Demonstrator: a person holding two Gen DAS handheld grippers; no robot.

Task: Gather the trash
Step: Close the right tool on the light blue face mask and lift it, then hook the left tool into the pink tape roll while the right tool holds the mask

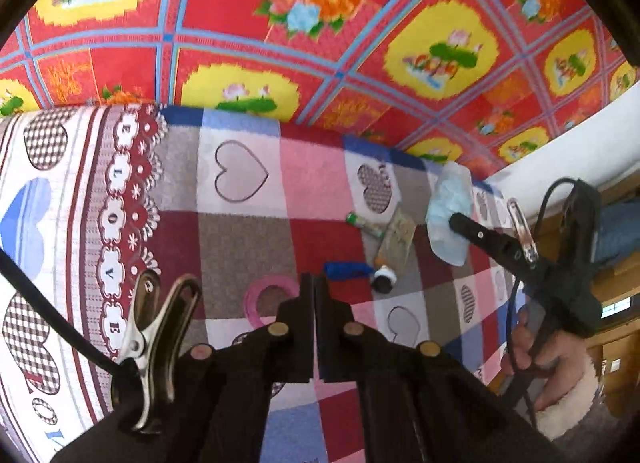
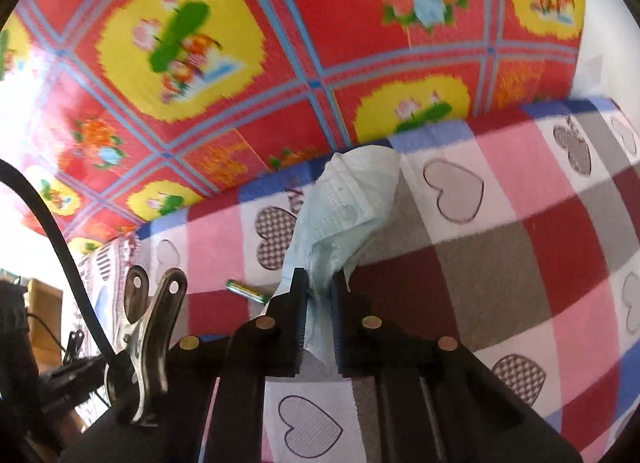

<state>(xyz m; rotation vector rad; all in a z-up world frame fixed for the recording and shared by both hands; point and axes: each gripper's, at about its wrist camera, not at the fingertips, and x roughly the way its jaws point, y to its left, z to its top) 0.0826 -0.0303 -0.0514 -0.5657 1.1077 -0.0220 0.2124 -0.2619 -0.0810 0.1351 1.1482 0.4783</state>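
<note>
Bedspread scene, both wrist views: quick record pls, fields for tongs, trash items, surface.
surface: checked heart-print bedspread
left tongs: shut, nothing visibly between them
right tongs: shut on face mask
loose trash: green battery, blue wrapper, pink tape ring, clear packet, small black-and-white cap
backdrop: red floral sheet

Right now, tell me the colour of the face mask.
Pale blue; the face mask shows best in the right wrist view.
</note>
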